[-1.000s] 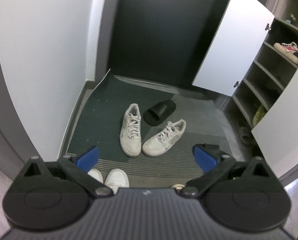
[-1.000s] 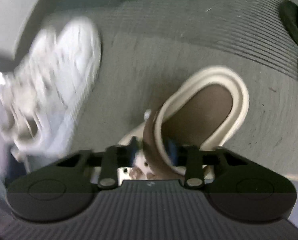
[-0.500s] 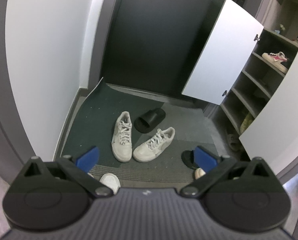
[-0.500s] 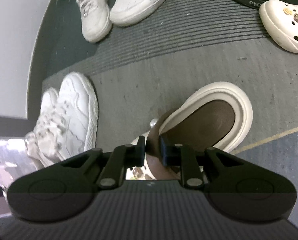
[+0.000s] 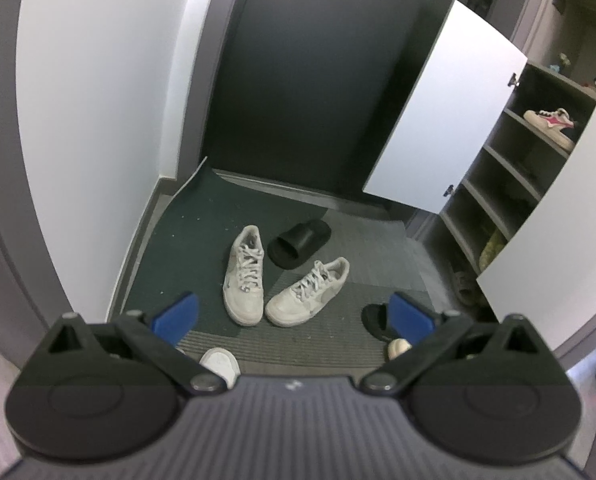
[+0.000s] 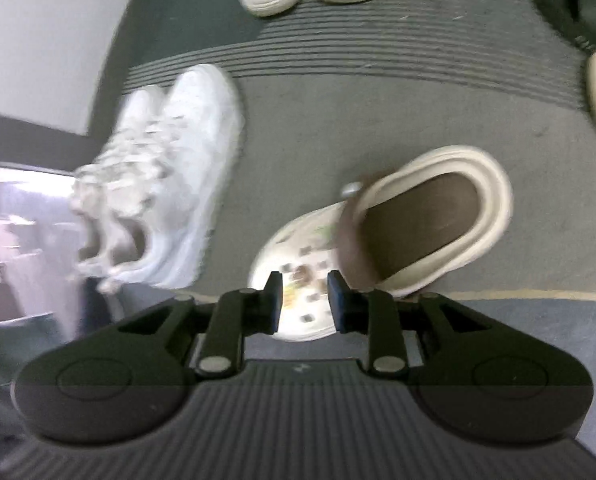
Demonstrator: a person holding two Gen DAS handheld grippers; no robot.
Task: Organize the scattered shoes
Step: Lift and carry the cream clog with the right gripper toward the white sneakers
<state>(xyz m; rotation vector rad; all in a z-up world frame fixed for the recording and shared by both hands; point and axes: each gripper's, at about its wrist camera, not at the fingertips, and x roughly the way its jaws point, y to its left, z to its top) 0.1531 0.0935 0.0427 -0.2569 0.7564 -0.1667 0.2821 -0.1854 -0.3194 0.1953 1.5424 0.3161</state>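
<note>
A cream clog with charms and a brown strap lies on the grey mat. My right gripper hangs just above its toe, jaws parted and empty. A pair of white sneakers lies to its left. My left gripper is open and empty, held high over the entry. Below it lie two worn white sneakers, toes toward me, and a black slide. A second black slide and a second cream clog show by the left gripper's right finger.
An open shoe cabinet stands at the right, with a white door swung out and a pink-and-white sneaker on an upper shelf. A white wall bounds the left. A dark door is at the back.
My right gripper has opened and let go of the clog's strap, and pulled back toward the toe. My left gripper has lifted back, so the shoes look smaller.
</note>
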